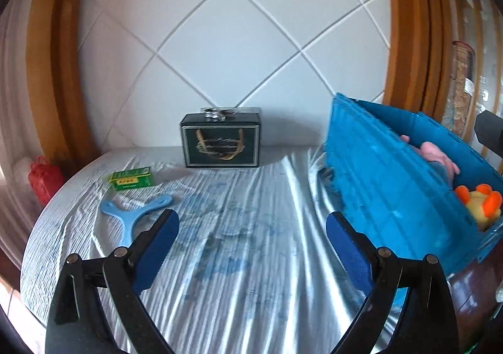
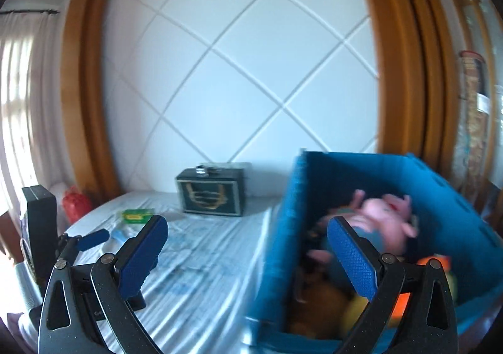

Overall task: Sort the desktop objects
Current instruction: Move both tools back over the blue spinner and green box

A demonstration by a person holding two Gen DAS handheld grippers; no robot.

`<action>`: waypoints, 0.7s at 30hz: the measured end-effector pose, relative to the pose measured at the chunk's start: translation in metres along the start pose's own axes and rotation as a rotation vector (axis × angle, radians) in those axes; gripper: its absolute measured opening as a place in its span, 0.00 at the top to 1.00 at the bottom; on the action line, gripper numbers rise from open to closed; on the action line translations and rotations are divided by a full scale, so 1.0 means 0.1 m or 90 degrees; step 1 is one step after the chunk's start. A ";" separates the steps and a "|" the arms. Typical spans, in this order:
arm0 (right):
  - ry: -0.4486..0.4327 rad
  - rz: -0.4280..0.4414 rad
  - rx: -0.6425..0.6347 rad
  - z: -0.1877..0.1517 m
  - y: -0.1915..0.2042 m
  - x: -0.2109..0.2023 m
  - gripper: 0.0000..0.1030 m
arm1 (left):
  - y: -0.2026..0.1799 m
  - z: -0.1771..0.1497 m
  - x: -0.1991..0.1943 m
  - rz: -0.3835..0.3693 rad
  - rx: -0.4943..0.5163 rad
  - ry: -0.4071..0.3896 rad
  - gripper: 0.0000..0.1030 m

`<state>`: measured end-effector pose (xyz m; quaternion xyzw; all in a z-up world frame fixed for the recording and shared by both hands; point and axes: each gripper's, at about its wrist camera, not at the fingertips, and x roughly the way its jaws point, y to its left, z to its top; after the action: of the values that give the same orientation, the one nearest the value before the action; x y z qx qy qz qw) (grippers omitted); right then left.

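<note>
Risk first: blue slingshot-shaped tool (image 1: pixel 133 219) lies flat on slippery cloth-covered table (image 1: pixel 251 259), so it could be skated off by a pad, esp. w/ both views smeared. Green box (image 1: pixel 132 179) sits just beyond it; dark case (image 1: pixel 221 143) further back. Left gripper (image 1: pixel 251 240) is seen w/ fingers wide, nothing between. Right gripper (image 2: pixel 248 247) likewise wide, empty. Blue crate (image 1: pixel 393 184) stands at right. Crate contents (pink plush (image 2: pixel 383 222)) are shown fully only in right view; tool shape is shown clearly only in left.
</note>
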<state>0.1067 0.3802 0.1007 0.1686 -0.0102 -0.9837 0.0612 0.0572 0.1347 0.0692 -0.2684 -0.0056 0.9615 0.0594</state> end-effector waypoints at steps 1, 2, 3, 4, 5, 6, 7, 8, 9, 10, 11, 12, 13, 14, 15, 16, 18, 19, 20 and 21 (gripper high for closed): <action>0.008 0.007 -0.006 -0.01 0.19 0.16 0.00 | 0.26 -0.02 0.08 0.012 -0.009 0.008 0.07; 0.014 0.016 -0.010 -0.03 0.31 0.26 0.00 | 0.48 -0.04 0.14 0.021 -0.015 0.015 0.07; 0.028 0.029 -0.016 -0.06 0.50 0.43 0.00 | 0.69 -0.05 0.21 0.029 -0.018 0.022 0.07; 0.041 0.036 -0.017 -0.08 0.65 0.58 0.00 | 0.95 -0.06 0.31 0.039 -0.021 0.031 0.07; 0.054 0.040 -0.015 -0.12 0.83 0.73 0.00 | 1.15 -0.08 0.40 0.048 -0.025 0.042 0.07; 0.071 0.047 -0.014 -0.15 1.02 0.91 0.00 | 1.40 -0.09 0.50 0.052 -0.030 0.058 0.07; 0.085 0.052 -0.012 -0.18 1.16 1.05 0.00 | 1.58 -0.11 0.58 0.051 -0.033 0.068 0.07; 0.107 0.055 -0.005 -0.22 1.36 1.26 0.00 | 1.79 -0.13 0.66 0.054 -0.038 0.078 0.07; 0.120 0.059 0.000 -0.26 1.48 1.40 0.00 | 1.97 -0.14 0.74 0.060 -0.043 0.087 0.07; 0.133 0.063 0.004 -0.30 1.61 1.53 0.00 | 2.17 -0.16 0.83 0.066 -0.049 0.097 0.07; 0.154 0.067 0.008 -0.35 1.78 1.73 0.00 | 2.32 -0.18 0.90 0.070 -0.057 0.107 0.07; 0.171 0.068 0.009 -0.40 1.90 1.87 0.00 | 2.47 -0.20 0.98 0.071 -0.066 0.118 0.07; 0.188 0.070 0.010 -0.45 1.99 2.02 0.00 | 2.61 -0.22 1.04 0.070 -0.073 0.128 0.07; 0.207 0.070 0.010 -0.51 2.11 2.16 0.00 | 2.73 -0.25 1.11 0.073 -0.080 0.137 0.07; 0.230 0.070 0.011 -0.59 2.21 2.32 0.00 | 2.83 -0.27 1.18 0.076 -0.086 0.145 0.07; 0.247 0.071 0.011 -0.65 2.28 2.42 0.00 | 2.93 -0.31 1.26 0.078 -0.093 0.155 0.07; 0.289 0.076 0.008 -0.79 2.43 2.69 0.00 | 3.07 -0.36 1.40 0.078 -0.108 0.170 0.07; 0.304 0.078 0.007 -0.84 2.47 2.79 0.00 | 3.14 -0.39 1.48 0.077 -0.115 0.176 0.07; 0.318 0.082 0.002 -0.90 2.54 2.89 0.00 | 3.19 -0.41 1.56 0.078 -0.121 0.183 0.07; 0.330 0.085 -0.005 -0.94 2.59 3.00 0.00 | 3.24 -0.43 1.65 0.077 -0.128 0.192 0.07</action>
<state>-0.1122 0.0859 -0.0762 0.4135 -0.0016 -0.9016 0.1268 -0.0970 -0.1682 -0.0668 -0.4139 -0.0764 0.9067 -0.0250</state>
